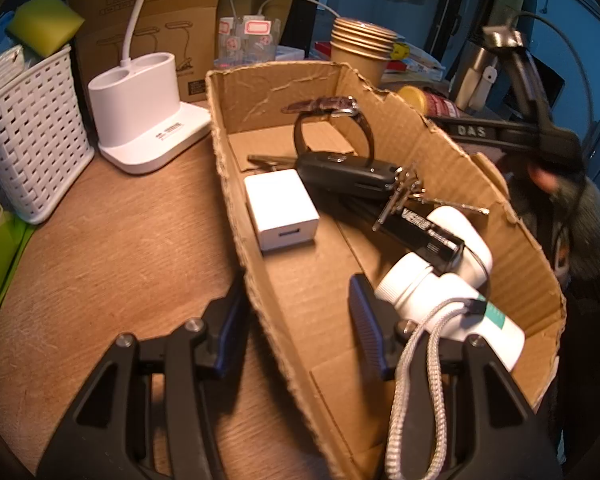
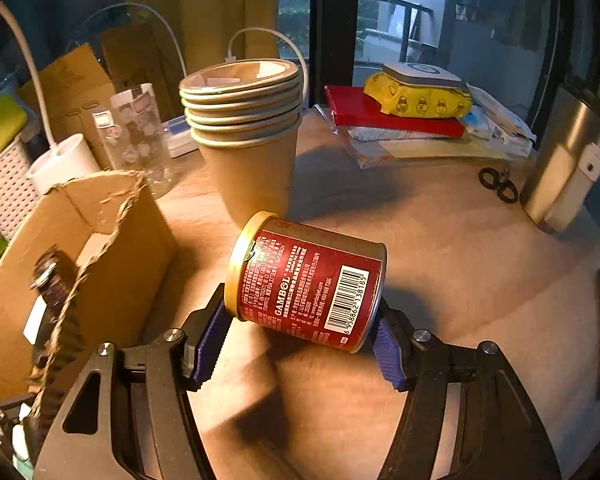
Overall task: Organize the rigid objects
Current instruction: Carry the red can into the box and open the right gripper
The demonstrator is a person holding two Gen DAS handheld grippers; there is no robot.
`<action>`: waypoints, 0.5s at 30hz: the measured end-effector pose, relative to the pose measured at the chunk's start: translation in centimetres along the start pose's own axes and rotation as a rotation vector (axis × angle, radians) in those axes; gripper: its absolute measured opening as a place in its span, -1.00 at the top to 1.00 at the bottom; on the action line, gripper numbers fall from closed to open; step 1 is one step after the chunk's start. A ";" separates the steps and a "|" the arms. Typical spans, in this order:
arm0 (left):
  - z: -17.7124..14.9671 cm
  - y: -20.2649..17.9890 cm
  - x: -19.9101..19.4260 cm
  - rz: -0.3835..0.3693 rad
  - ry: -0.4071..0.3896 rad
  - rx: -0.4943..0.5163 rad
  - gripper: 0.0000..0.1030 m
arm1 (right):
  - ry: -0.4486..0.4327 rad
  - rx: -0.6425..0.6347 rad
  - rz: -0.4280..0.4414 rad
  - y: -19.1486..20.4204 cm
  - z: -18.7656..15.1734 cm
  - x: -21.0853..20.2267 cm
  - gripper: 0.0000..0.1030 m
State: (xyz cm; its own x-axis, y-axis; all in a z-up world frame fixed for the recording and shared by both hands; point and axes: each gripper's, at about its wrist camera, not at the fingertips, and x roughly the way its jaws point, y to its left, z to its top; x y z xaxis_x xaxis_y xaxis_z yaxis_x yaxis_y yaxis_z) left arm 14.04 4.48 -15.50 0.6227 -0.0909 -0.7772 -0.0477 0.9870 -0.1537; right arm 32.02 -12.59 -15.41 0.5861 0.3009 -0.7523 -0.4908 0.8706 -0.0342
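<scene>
A red can point(image 2: 308, 284) with a gold rim lies on its side between the fingers of my right gripper point(image 2: 300, 340); the blue pads touch its two ends. The can point(image 1: 436, 102) also shows in the left wrist view, behind the box. A torn cardboard box point(image 1: 380, 92) holds a brown-strapped watch point(image 1: 332, 120), a black car key point(image 1: 348, 174), a white charger point(image 1: 280, 208), a black labelled block point(image 1: 424, 228) and a white bottle point(image 1: 440, 300). My left gripper point(image 1: 296, 320) straddles the box's near wall, one finger outside and one inside, without pinching it.
A stack of paper cups point(image 2: 248, 136) stands just behind the can. Further back are a red book under a yellow packet point(image 2: 416, 100), a steel flask point(image 2: 560, 168) and black scissors point(image 2: 498, 184). Left of the box stand a white lamp base point(image 1: 148, 108) and a white basket point(image 1: 28, 136).
</scene>
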 end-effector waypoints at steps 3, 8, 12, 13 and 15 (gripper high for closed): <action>0.0 0.0 0.0 0.000 0.000 0.000 -0.01 | -0.004 0.014 0.001 0.2 -0.8 -1.0 -0.31; 0.0 0.0 0.0 0.000 0.000 0.000 -0.01 | -0.008 0.040 0.006 0.8 -2.0 -2.9 -0.31; 0.0 0.0 0.0 0.000 0.000 0.000 -0.01 | -0.032 0.059 0.015 1.9 -2.7 -4.9 -0.31; 0.0 0.0 0.0 0.000 0.000 0.000 -0.01 | -0.037 0.058 0.016 2.2 -2.8 -5.3 -0.31; 0.0 0.0 0.0 0.000 0.000 0.000 -0.01 | -0.046 0.053 0.020 3.0 -2.9 -6.3 -0.31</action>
State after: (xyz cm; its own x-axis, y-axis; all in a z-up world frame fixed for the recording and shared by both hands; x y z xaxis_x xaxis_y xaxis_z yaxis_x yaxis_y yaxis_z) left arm 14.04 4.48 -15.50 0.6227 -0.0911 -0.7772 -0.0477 0.9869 -0.1539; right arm 24.96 -13.02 -12.71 0.6057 0.3352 -0.7217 -0.4688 0.8831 0.0167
